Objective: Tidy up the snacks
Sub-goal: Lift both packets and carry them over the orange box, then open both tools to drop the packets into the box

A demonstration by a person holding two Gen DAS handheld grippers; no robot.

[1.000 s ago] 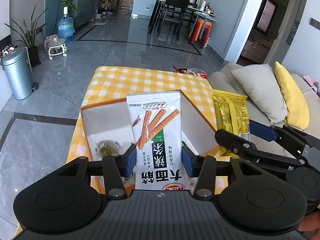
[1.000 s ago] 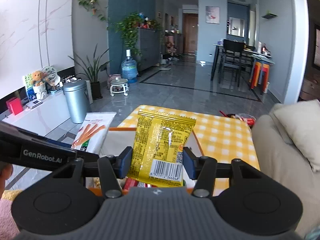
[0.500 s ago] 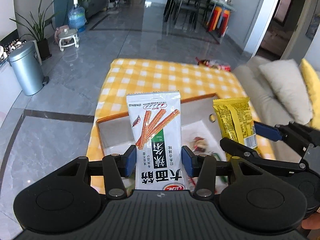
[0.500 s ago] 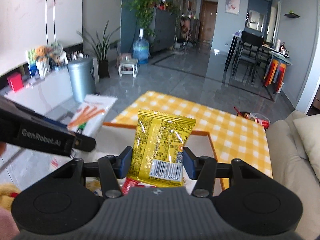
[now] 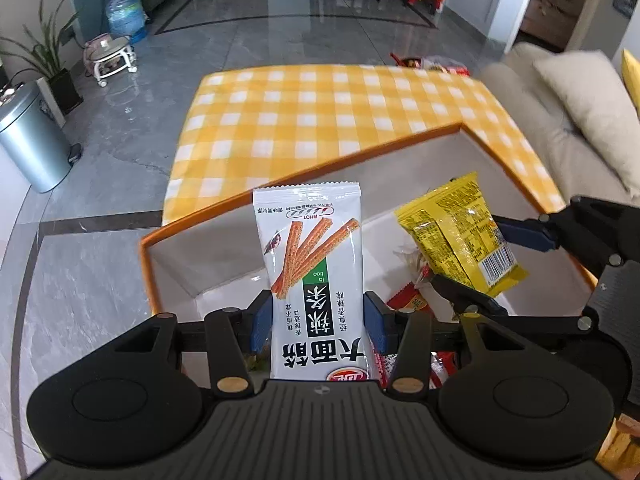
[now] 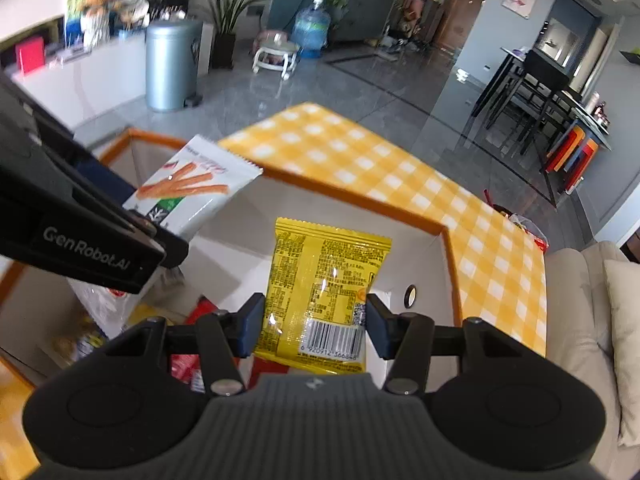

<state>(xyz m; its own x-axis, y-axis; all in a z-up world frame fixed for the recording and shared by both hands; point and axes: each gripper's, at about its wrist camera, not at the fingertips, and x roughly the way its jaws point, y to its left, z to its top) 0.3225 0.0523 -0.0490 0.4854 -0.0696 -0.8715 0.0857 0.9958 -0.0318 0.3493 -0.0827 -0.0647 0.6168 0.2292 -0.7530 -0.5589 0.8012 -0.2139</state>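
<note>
My left gripper (image 5: 318,326) is shut on a white snack packet printed with orange sticks (image 5: 314,264) and holds it above the orange-rimmed white box (image 5: 224,248). My right gripper (image 6: 316,326) is shut on a yellow snack packet (image 6: 324,280) and holds it over the same box (image 6: 436,264). The yellow packet (image 5: 456,232) and the right gripper (image 5: 492,264) show at the right of the left wrist view. The white packet (image 6: 192,188) shows at the left of the right wrist view. Several red and yellow snacks (image 5: 410,300) lie in the box.
The box stands on a yellow checked tablecloth (image 5: 320,112). A beige sofa with cushions (image 5: 568,92) is on the right. A grey bin (image 5: 28,140), a water bottle (image 5: 124,12) and plants stand on the tiled floor at the left. A snack bag (image 6: 528,224) lies at the table's far end.
Both grippers have tilted down and moved forward over the box, so its inside and the snacks in it show more. Both packets remain held.
</note>
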